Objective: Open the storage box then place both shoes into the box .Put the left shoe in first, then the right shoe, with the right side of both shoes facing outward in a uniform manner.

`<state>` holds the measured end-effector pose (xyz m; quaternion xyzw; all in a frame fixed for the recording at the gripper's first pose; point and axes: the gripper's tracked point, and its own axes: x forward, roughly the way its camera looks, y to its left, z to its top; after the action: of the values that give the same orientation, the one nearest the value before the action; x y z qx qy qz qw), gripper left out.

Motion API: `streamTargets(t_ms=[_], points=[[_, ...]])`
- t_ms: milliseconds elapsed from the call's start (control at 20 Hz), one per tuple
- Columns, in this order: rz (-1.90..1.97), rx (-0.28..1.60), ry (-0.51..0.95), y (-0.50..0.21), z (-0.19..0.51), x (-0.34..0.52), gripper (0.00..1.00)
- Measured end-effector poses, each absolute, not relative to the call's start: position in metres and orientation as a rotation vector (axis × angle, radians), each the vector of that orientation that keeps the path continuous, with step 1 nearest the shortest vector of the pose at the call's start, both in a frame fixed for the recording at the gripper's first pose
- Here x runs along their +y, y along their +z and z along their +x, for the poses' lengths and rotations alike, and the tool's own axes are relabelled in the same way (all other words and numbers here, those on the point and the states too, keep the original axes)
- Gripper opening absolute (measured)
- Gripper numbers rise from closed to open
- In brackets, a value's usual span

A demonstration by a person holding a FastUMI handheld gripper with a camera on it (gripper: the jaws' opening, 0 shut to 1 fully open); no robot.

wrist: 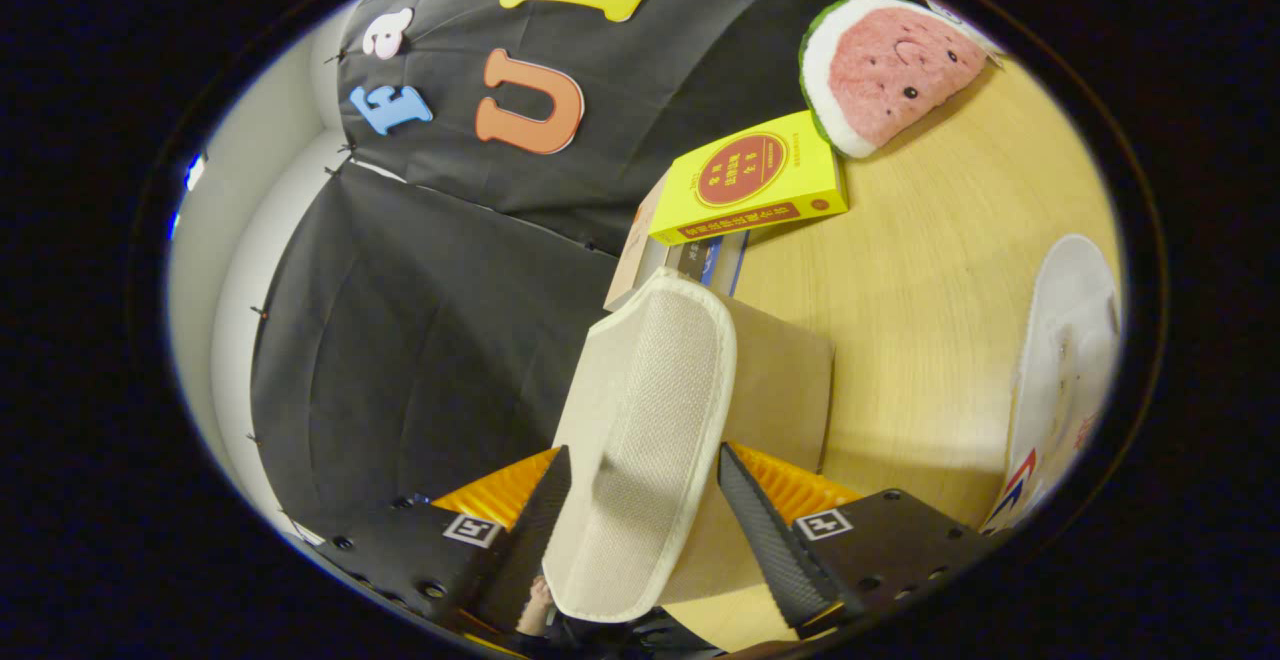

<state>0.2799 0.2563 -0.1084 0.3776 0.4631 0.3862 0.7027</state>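
gripper [645, 515] fingers clamped a beige slipper [640, 430], held over the wooden table [930, 280], brown box [780, 380] behind.

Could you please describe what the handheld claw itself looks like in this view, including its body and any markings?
The claw has two long, tapering fingers whose inner faces carry a fine woven, cross-hatched texture. Behind each finger sits a ribbed orange block, mounted on a flat black plate dotted with small screw holes. Each plate bears a small square white marker with a black pattern. No cables are visible.
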Motion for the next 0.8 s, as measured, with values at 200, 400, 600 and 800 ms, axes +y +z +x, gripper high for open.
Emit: streamTargets(t_ms=[200,400,600,800], points=[[0.883,1.025,0.853,-0.107,0.291,0.257,0.46],[0.888,1.018,0.871,-0.093,0.291,0.249,0.14],[0.873,0.984,0.879,-0.062,0.290,0.248,0.00],[0.888,0.934,0.898,-0.016,0.287,0.262,0.00]])
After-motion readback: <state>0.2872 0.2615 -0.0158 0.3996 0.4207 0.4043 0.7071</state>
